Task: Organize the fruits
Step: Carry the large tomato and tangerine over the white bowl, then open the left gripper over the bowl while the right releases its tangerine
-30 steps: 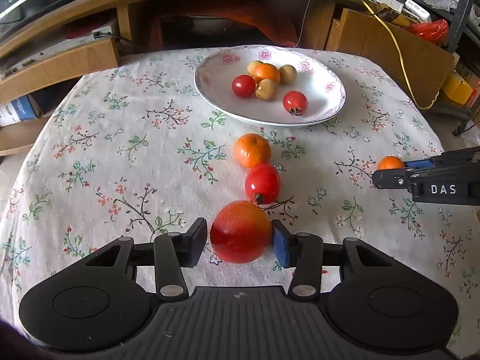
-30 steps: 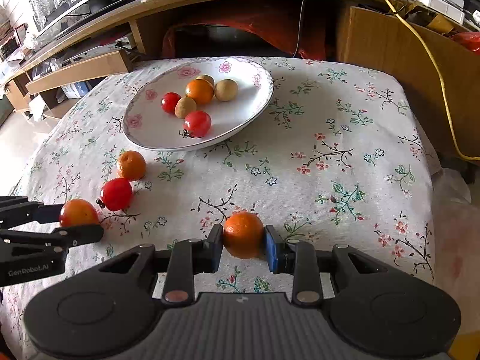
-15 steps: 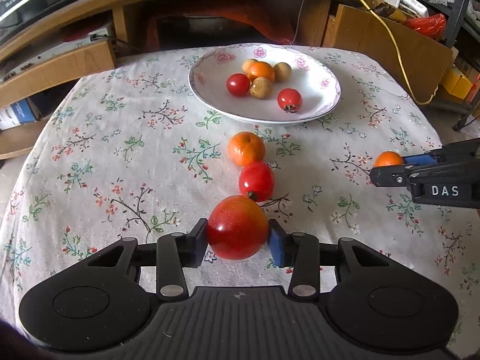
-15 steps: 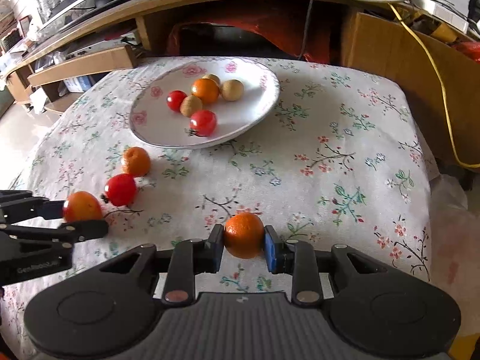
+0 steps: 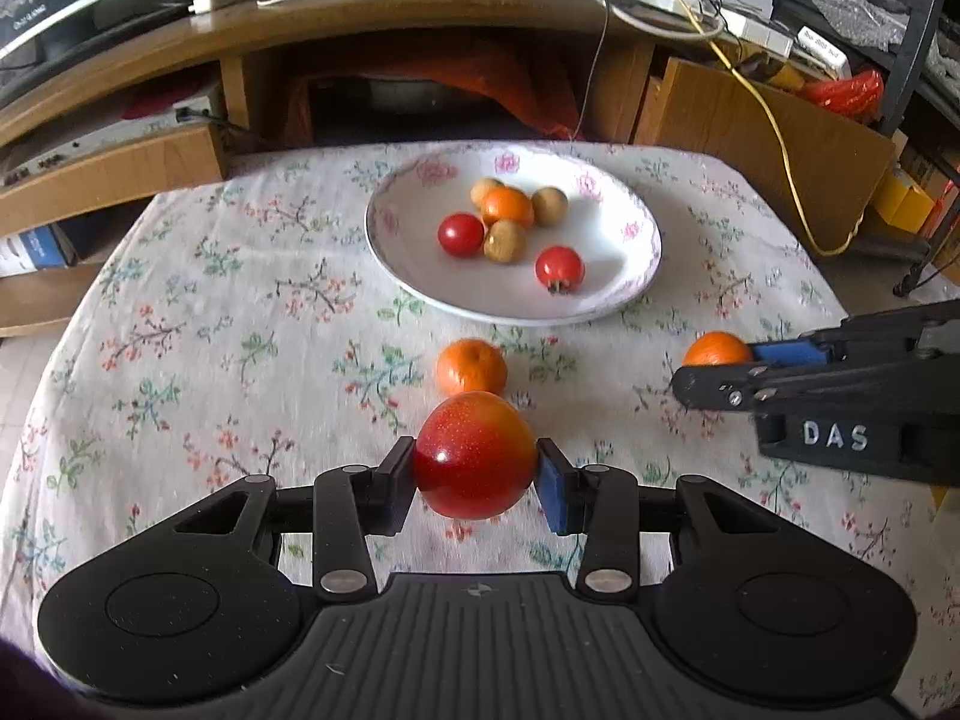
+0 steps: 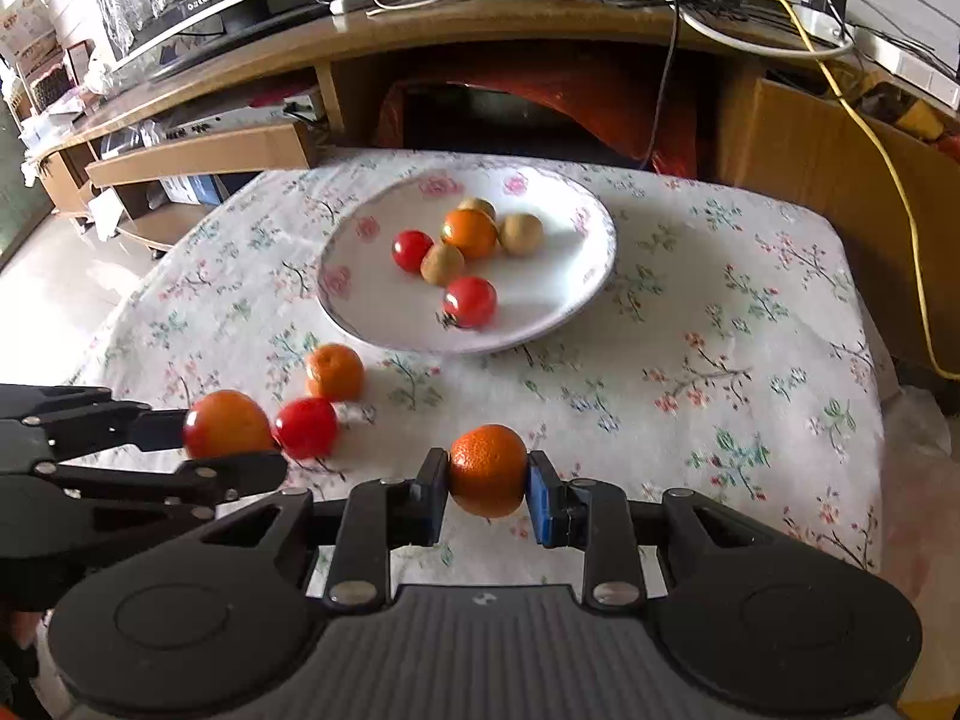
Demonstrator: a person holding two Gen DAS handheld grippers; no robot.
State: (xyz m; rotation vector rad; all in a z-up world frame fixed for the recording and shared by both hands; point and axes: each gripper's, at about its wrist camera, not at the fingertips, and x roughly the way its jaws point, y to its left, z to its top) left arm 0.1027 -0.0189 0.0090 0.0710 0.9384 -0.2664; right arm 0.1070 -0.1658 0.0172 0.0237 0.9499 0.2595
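My left gripper (image 5: 476, 474) is pinching a glossy red apple (image 5: 474, 455) blushing orange on top, above the near part of the floral tablecloth (image 5: 198, 330). My right gripper (image 6: 487, 489) is clamping a dimpled mandarin (image 6: 488, 470) to its right. A loose mandarin (image 5: 471, 366) and a cherry tomato (image 6: 306, 427) are lying between us and the far flowered plate (image 5: 624, 276), which is holding more small fruits.

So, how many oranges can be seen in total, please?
3. One orange lies on the plate among the other fruits, one sits on the tablecloth in front of the plate, and one is gripped in the right tongs. Nothing suggests a hidden one.
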